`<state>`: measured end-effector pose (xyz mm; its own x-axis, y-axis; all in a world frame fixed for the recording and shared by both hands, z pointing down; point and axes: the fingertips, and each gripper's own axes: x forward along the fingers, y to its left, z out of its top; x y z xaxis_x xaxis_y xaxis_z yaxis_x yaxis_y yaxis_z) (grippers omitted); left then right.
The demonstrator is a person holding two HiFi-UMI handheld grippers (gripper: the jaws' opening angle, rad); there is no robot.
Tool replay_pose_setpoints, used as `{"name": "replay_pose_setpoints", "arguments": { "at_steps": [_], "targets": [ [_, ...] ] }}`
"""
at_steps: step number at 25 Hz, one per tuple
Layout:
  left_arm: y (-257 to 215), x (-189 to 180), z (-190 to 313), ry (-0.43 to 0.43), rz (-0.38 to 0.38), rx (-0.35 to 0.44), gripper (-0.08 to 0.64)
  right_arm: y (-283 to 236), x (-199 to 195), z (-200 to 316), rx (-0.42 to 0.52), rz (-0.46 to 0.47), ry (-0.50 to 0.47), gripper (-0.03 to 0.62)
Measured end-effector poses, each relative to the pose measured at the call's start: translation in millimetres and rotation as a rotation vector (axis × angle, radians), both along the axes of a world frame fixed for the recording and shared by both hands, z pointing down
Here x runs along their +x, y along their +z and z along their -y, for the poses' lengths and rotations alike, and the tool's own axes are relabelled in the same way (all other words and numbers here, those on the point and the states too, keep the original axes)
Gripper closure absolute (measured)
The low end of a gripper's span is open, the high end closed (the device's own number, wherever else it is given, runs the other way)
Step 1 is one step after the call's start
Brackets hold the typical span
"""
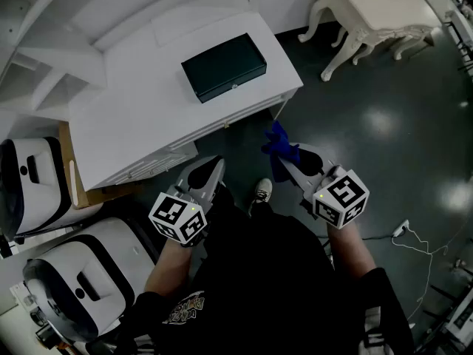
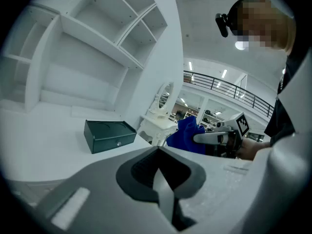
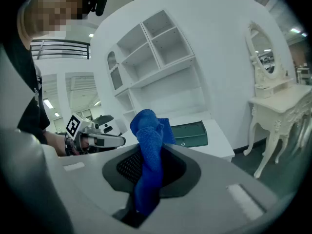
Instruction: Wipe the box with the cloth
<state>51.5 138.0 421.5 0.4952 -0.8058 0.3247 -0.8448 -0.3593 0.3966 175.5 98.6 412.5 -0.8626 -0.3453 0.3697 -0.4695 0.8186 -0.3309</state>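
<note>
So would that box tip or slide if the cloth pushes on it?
Probably slides rather than tips: the box is low, wide and flat on the smooth desk. Its sharp edges suggest it is rigid and won't dent. The cloth, limp in the right gripper, should push softly.

Honestly, nothing was readable here. The marker cube (image 1: pixel 179 217) on the left gripper (image 1: pixel 211 167) and the one on the right gripper (image 1: pixel 287 156) only carried black-and-white square patterns, and the shirt print (image 1: pixel 182 310) below the left cube was too small to make out.
</note>
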Motion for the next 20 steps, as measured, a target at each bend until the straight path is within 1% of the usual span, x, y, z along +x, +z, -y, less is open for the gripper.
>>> {"name": "replay_pose_setpoints", "arguments": {
  "at_steps": [8, 11, 14, 20],
  "targets": [
    [-0.7, -7.4, -0.7, -0.017, -0.003, -0.003, 0.56, -0.3, -6.3, 1.0, -0.003, 0.001, -0.007, 0.502],
    [-1.0, -10.7, -0.5, -0.02, -0.001, -0.006, 0.56, -0.3, -11.1, 2.8, -0.021, 0.024, -0.005, 0.5],
    [-2.3, -17.0, -0.3, -0.024, 0.006, -0.01, 0.56, -0.4, -19.2, 5.4, -0.04, 0.05, -0.005, 0.497],
    [-6.9, -38.1, 5.0, -0.041, 0.029, -0.022, 0.56, -1.6, -41.0, 12.1, -0.056, 0.071, -0.023, 0.499]
  ]
}}
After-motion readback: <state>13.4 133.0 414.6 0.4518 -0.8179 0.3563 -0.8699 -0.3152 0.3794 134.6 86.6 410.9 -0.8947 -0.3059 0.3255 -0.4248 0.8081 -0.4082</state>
